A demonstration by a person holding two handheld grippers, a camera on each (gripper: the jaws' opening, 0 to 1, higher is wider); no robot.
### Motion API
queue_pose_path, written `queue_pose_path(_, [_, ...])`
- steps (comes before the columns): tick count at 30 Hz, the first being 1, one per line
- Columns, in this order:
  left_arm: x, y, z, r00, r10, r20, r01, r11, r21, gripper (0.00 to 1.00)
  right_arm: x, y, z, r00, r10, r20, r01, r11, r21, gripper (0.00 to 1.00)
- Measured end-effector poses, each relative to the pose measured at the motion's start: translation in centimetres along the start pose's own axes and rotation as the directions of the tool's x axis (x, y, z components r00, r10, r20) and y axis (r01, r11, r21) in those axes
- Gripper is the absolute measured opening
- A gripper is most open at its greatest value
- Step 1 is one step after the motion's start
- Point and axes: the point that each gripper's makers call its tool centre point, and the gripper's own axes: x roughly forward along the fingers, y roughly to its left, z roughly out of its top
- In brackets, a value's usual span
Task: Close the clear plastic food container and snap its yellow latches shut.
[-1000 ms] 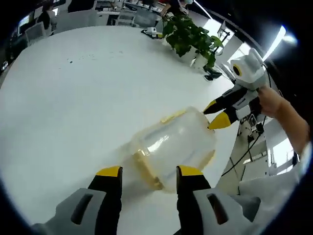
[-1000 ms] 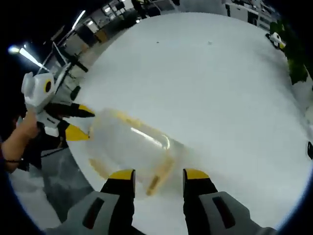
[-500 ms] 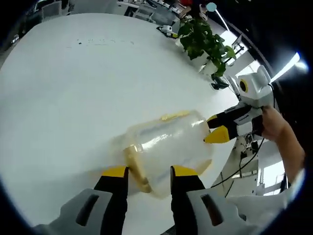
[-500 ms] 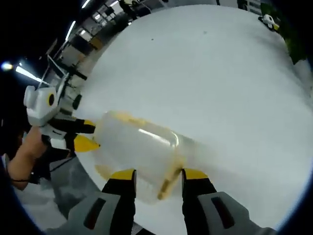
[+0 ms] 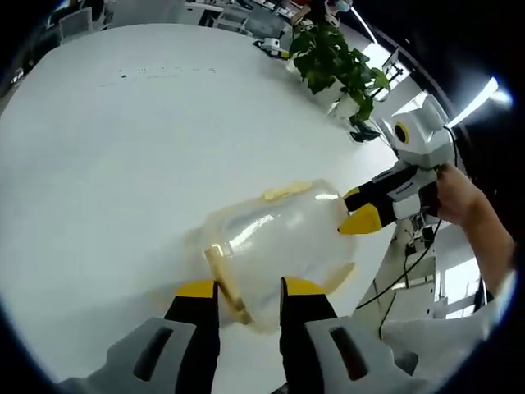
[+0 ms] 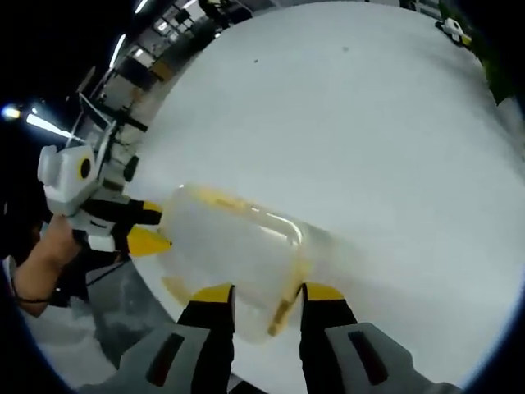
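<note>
Your clear plastic food container point(image 5: 283, 242) lies on the white table point(image 5: 123, 164), close to the table's edge, with both of your grippers at opposite ends of it. In the left gripper view, your left gripper point(image 5: 243, 289) has its yellow-tipped jaws drawn in narrow around the near end of the container, right at a yellow latch point(image 5: 225, 283) that runs along that end; whether the tips actually press the plastic cannot be told. At the container's far end, your right gripper point(image 5: 361, 209) points its yellow tips at the wall, the lower tip touching or just beside it, with your hand point(image 5: 459, 197) behind it.

In the right gripper view, the right gripper point(image 6: 259, 293) has its jaws narrowed around the container point(image 6: 234, 246) beside another yellow latch point(image 6: 285, 302). Beyond the container, a potted green plant point(image 5: 332, 66) stands near the table's far edge.
</note>
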Motion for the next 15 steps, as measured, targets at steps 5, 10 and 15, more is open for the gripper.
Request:
queue_pose_path(5, [-0.2,0.1,0.0,1.000,-0.016,0.017,0.016,1.000,-0.006,0.27,0.0,-0.1,-0.1,1.000,0.005,0.017,-0.005,1.000,0.015,0.30])
queue_pose_path(10, [-0.7,0.3,0.0,0.999,-0.040,0.034,0.041,0.999,-0.023,0.29,0.3,0.5,-0.3,0.999,-0.031,0.012,0.031,0.999,-0.017,0.37])
queue_pose_path(15, [-0.9,0.2,0.0,0.998,-0.058,0.034,0.059,0.997,-0.039,0.30,0.2,0.7,-0.3,0.999,-0.037,0.010,0.038,0.998,-0.057,0.40])
